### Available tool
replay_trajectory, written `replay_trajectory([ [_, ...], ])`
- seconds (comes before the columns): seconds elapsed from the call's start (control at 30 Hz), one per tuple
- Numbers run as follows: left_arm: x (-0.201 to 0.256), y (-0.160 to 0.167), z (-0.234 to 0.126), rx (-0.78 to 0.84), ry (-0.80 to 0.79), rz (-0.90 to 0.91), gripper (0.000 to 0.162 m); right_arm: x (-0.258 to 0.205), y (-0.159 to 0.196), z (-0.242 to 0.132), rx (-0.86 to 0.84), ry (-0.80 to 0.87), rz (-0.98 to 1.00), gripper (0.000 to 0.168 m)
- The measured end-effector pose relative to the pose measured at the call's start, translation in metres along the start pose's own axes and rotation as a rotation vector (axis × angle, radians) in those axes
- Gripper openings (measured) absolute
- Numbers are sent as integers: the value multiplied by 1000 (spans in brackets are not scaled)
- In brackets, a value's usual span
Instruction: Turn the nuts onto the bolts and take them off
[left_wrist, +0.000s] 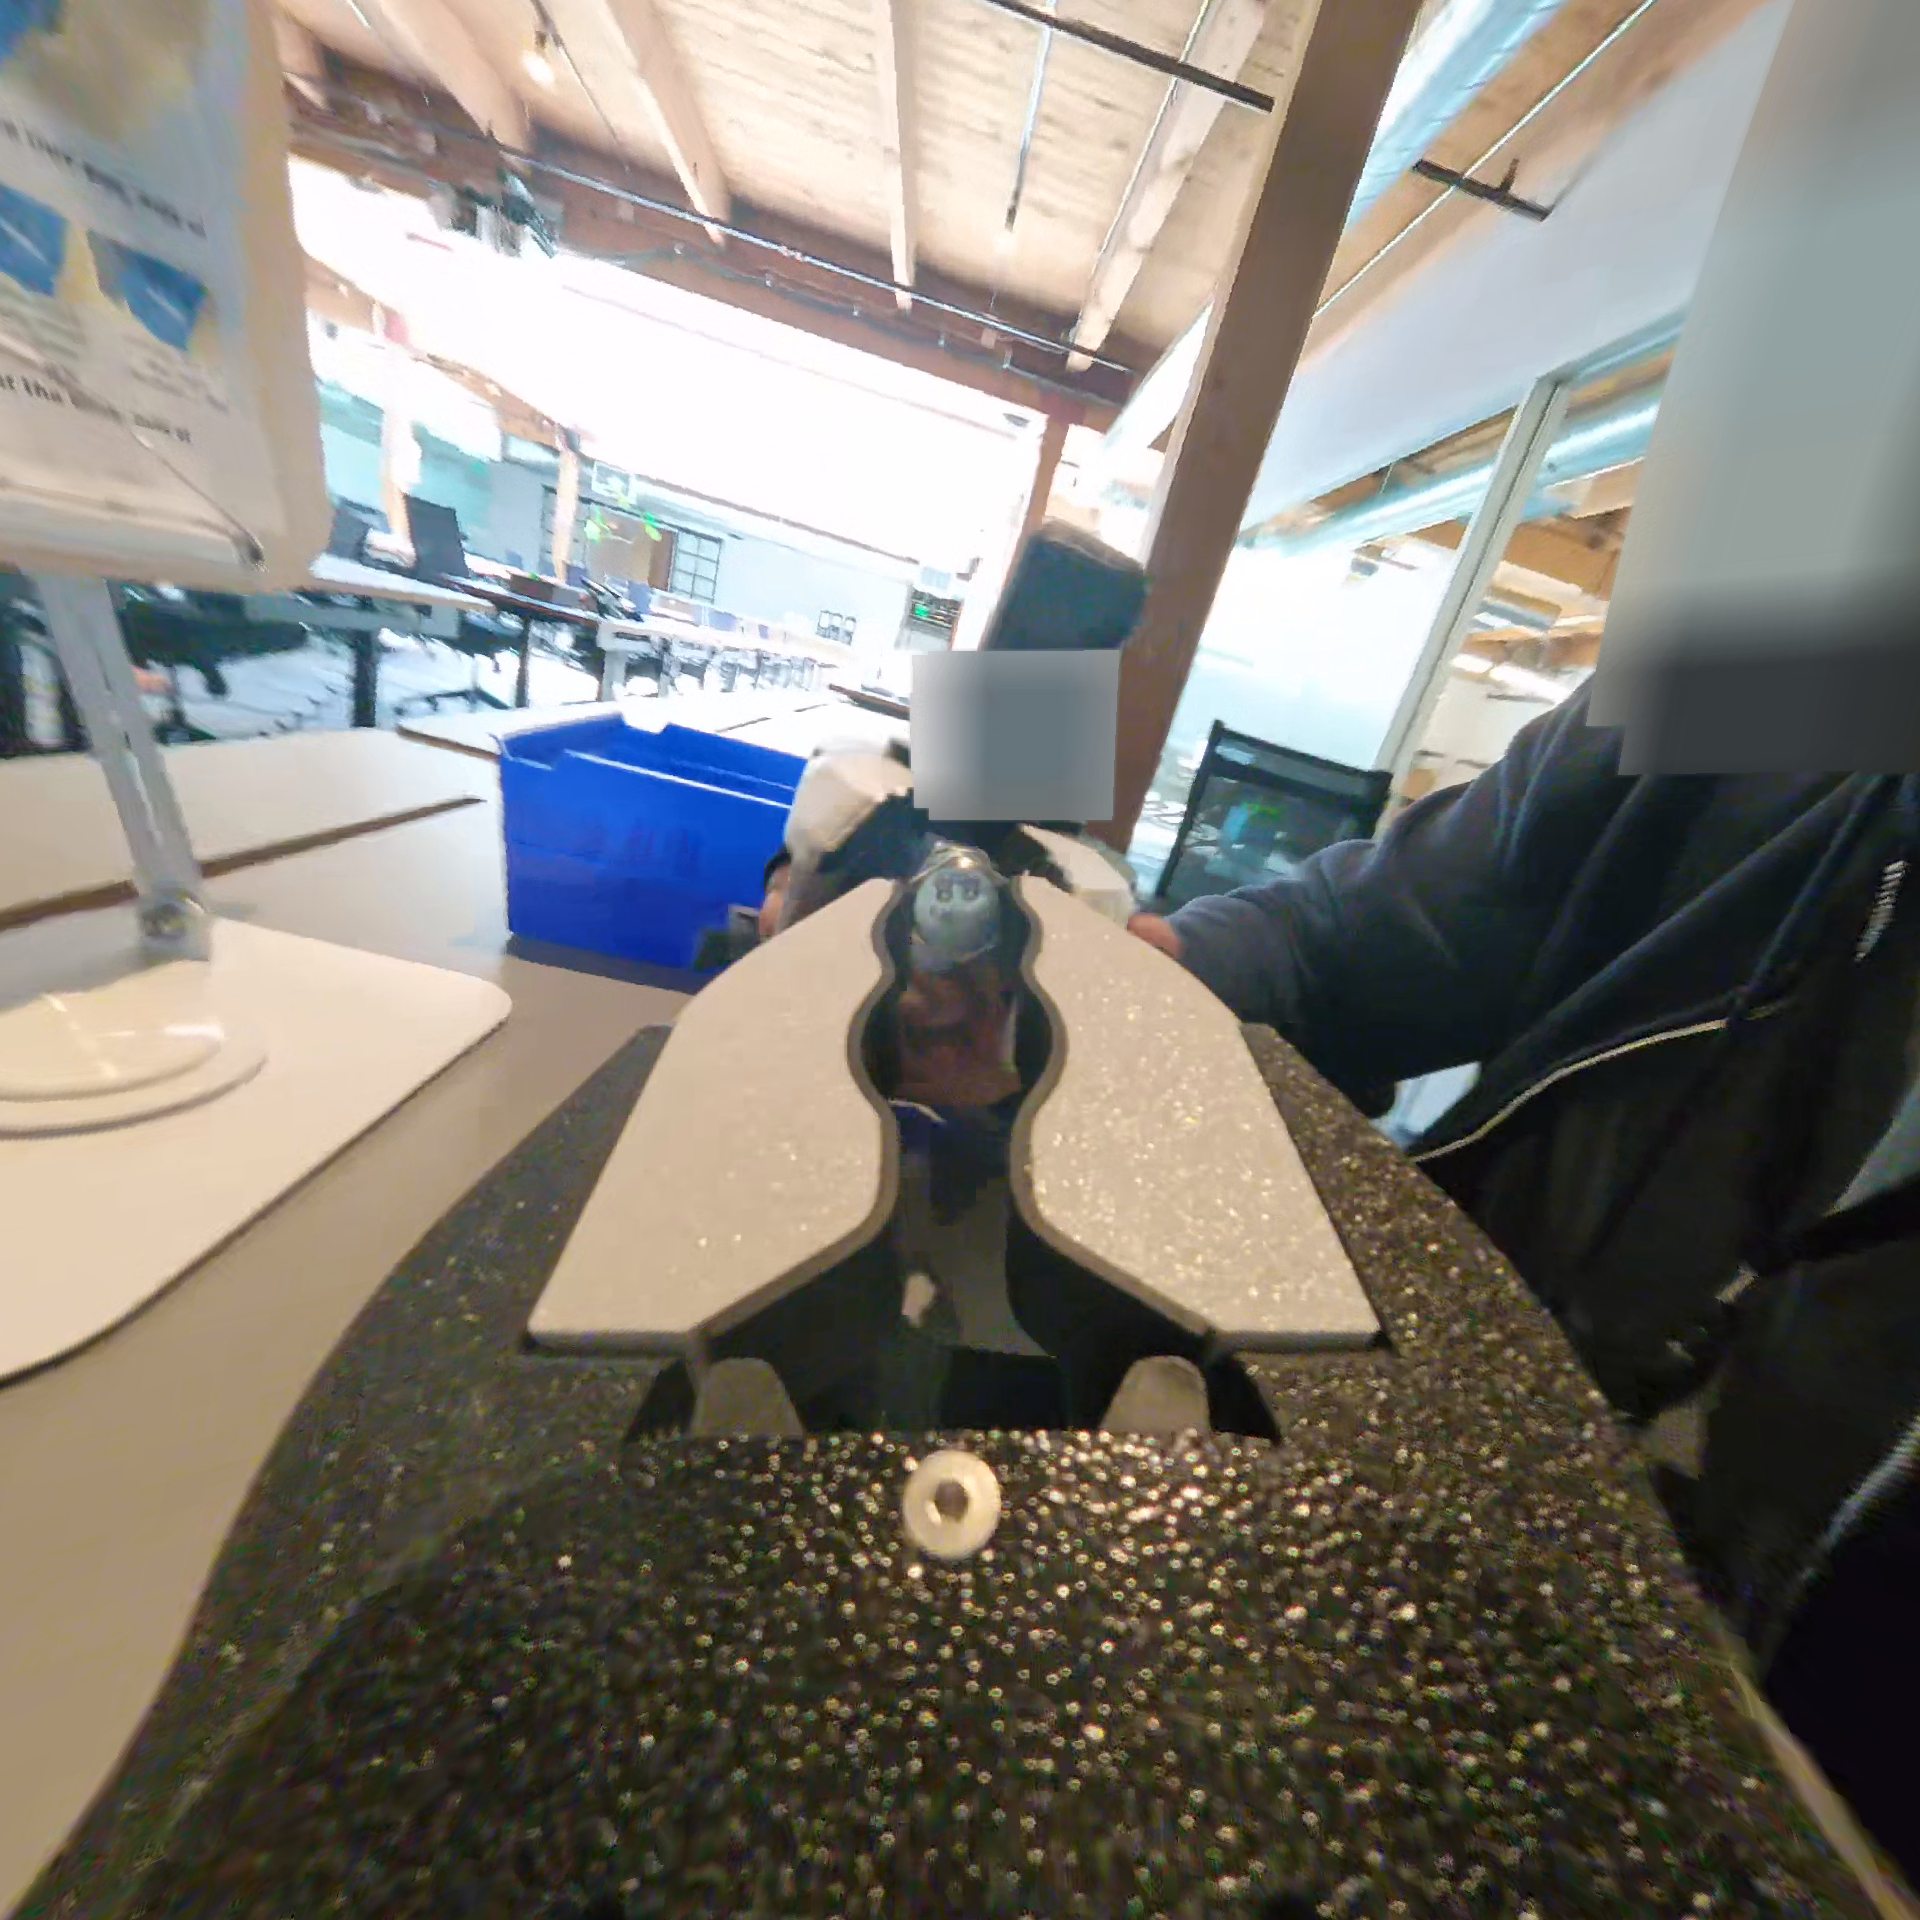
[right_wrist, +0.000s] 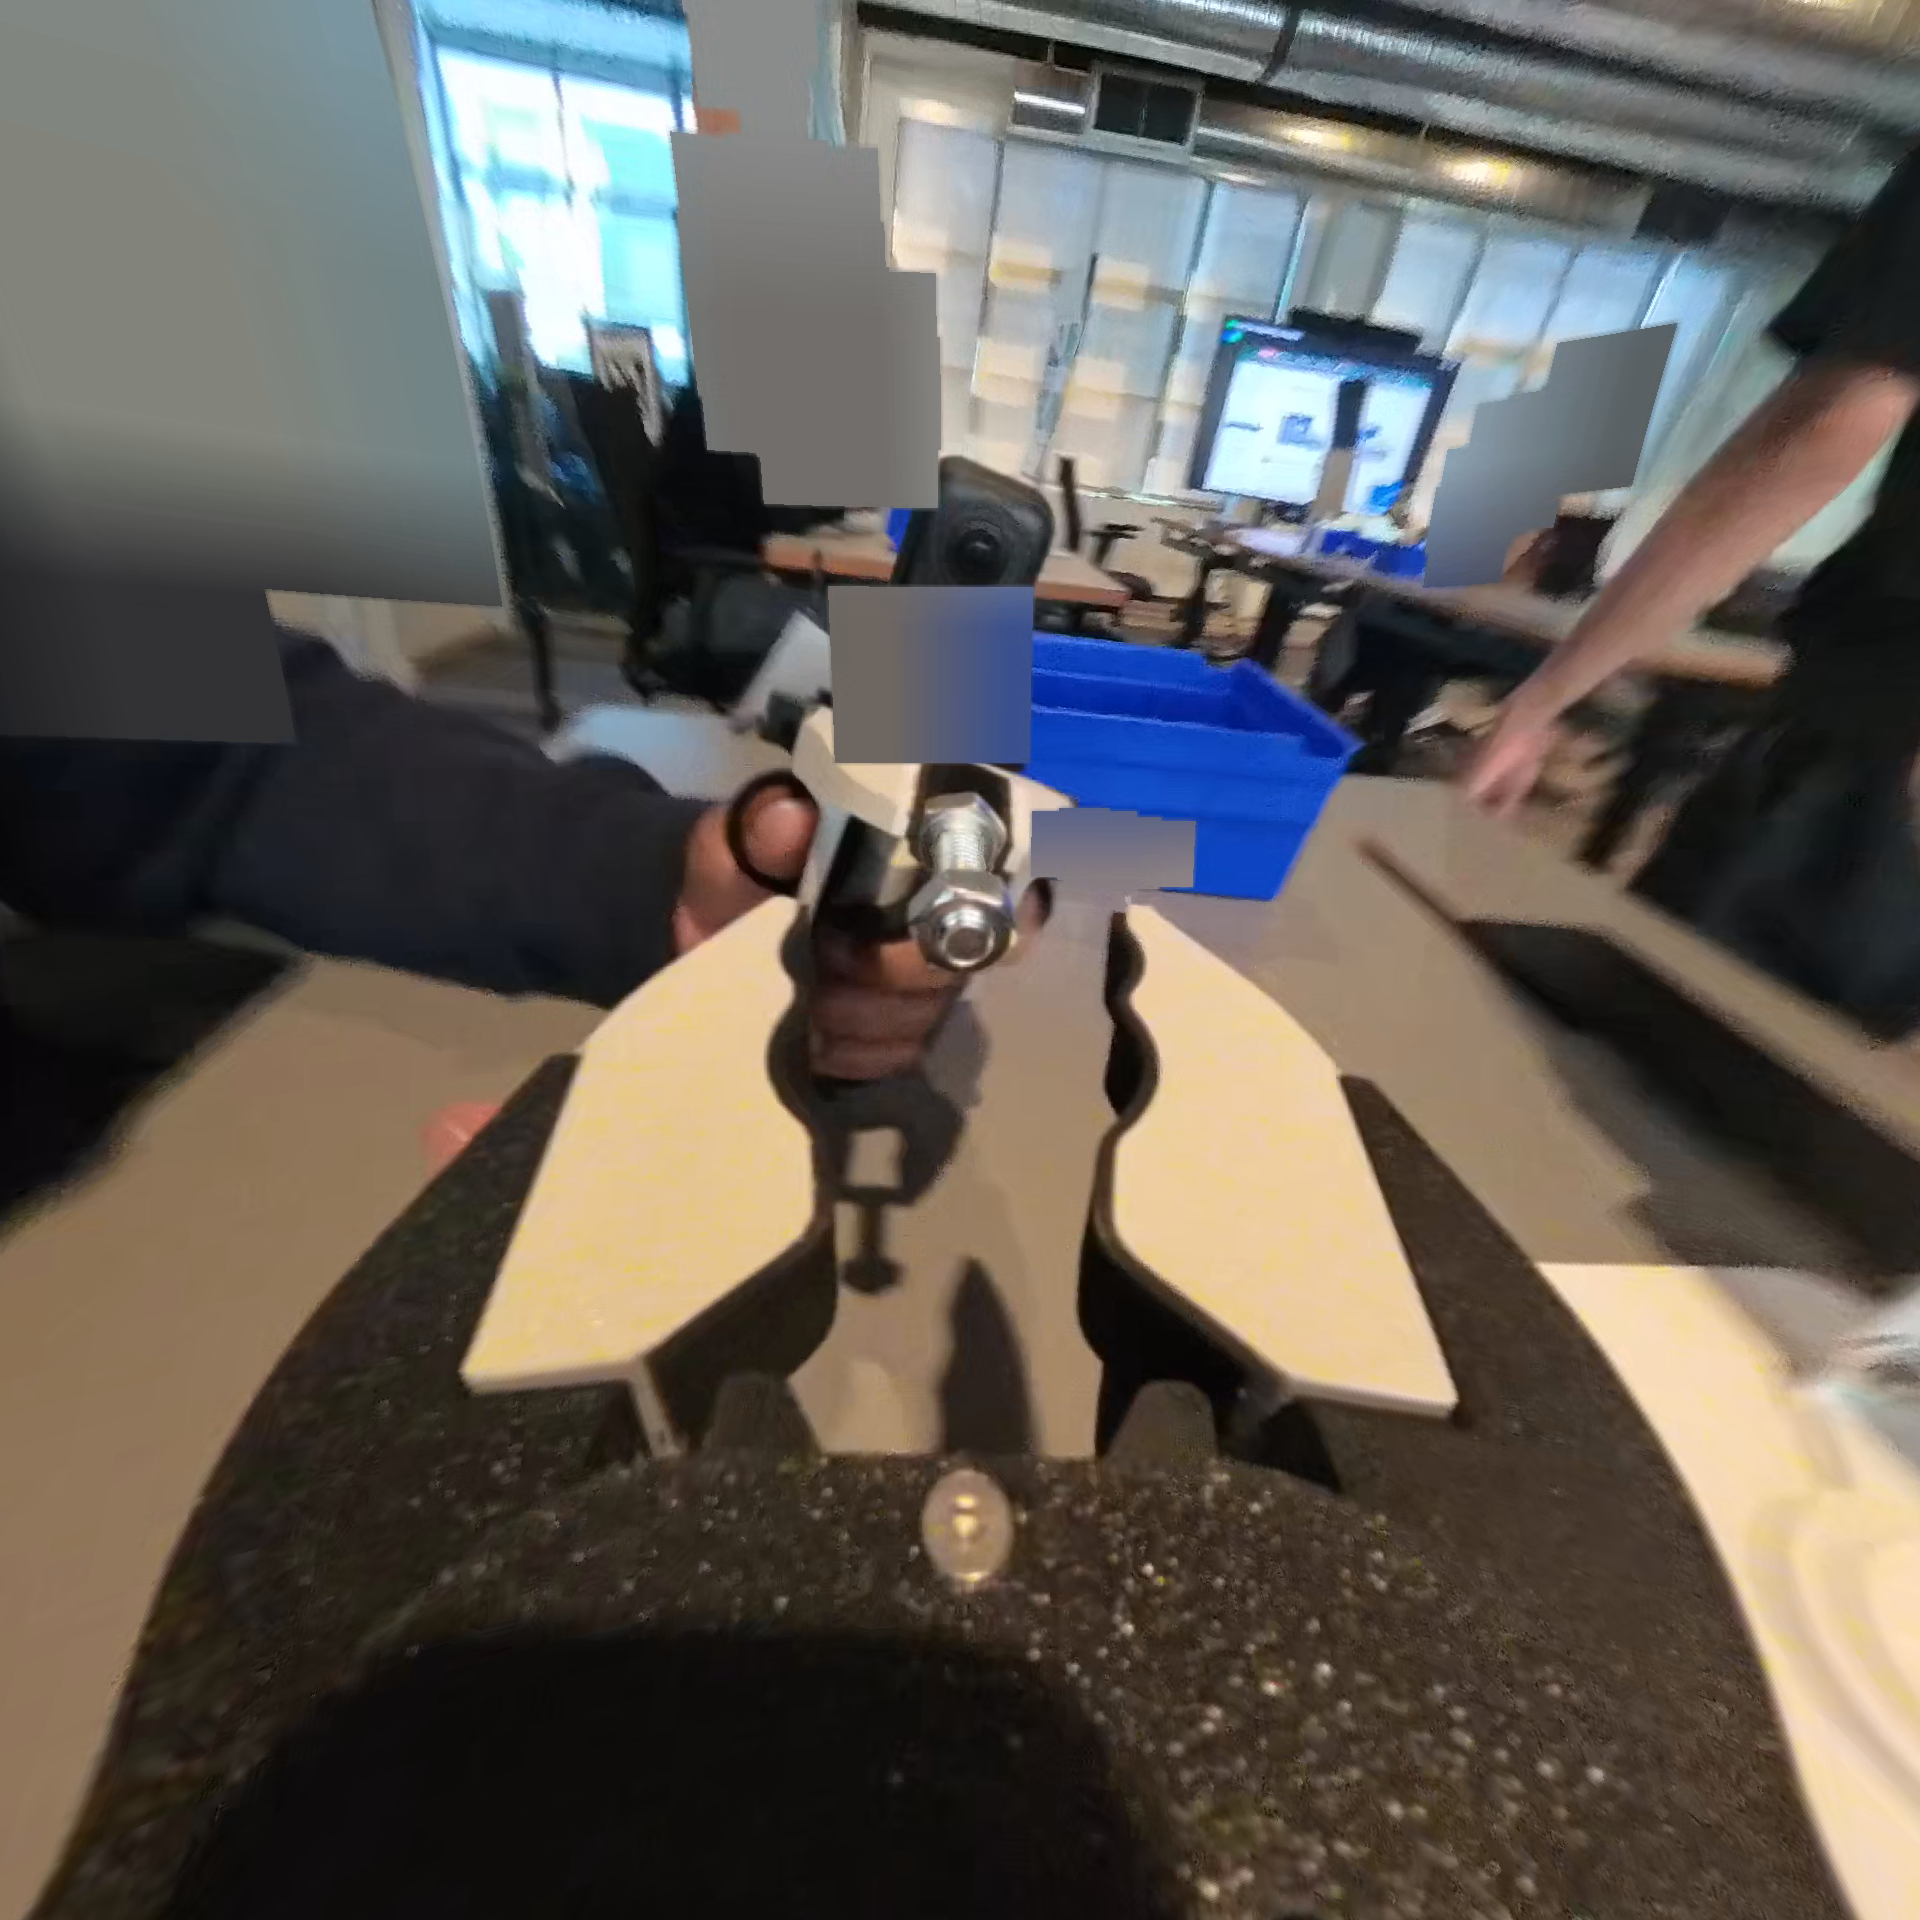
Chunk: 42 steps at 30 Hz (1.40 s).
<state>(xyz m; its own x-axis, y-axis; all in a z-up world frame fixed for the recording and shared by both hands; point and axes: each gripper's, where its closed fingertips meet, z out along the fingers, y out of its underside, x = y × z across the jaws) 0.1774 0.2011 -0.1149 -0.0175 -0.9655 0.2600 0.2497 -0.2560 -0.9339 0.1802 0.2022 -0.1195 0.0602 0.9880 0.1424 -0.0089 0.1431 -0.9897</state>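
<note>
My left hand-held gripper (left_wrist: 954, 914) is clamped on the bolt (left_wrist: 954, 920) head at twelve o'clock. My right hand-held gripper (right_wrist: 1039, 935) stands open, nut (right_wrist: 958, 914) near the bolt's tip, at eleven; I judge the unscrewing unfinished.

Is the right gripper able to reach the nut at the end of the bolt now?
Probably yes. The right gripper is open, and the nut on the bolt sits just ahead of its fingertips, nearer the left finger, with nothing between.

Both grippers, left gripper (left_wrist: 956, 914) and right gripper (right_wrist: 951, 925), have speckled black bodies, pale grey wavy-edged fingers, one silver screw; dark navy zipped jacket (left_wrist: 1558, 1039).
</note>
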Motion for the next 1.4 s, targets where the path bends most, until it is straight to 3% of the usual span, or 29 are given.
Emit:
replay_trajectory([
  [0.17,9,-13,-4,-32,-103,362,16,-5,-11,0,129,-194,490,56],
  [0.37,17,-10,0,-57,-83,418,16,-9,-10,3,106,-202,510,42],
  [0.47,19,-7,3,-72,-69,418,16,-16,-12,3,105,-241,496,18],
  [0.6,17,-5,4,-75,-38,290,16,-15,-9,2,43,-160,296,17],
  [0.8,14,4,6,-52,112,-195,16,-9,0,-4,-171,90,-412,18],
  [0.87,10,6,5,-24,112,-248,16,-6,4,-5,-207,137,-497,18],
  [0.9,9,6,6,-22,97,-210,16,-7,4,-4,-188,121,-430,20],
  [0.97,8,3,6,-33,48,-86,16,-6,-1,-4,-108,61,-172,52],
  [1.07,11,-5,3,-54,-23,125,16,-4,-13,-4,2,-31,157,58],
  [1.2,18,-10,4,-48,-35,245,16,-7,-16,-3,60,-118,353,49],
  [1.33,20,-8,6,-44,-9,199,16,-16,-13,0,19,-122,258,18],
  [1.4,21,-8,7,-35,6,163,16,-17,-12,0,-7,-83,163,18],
])
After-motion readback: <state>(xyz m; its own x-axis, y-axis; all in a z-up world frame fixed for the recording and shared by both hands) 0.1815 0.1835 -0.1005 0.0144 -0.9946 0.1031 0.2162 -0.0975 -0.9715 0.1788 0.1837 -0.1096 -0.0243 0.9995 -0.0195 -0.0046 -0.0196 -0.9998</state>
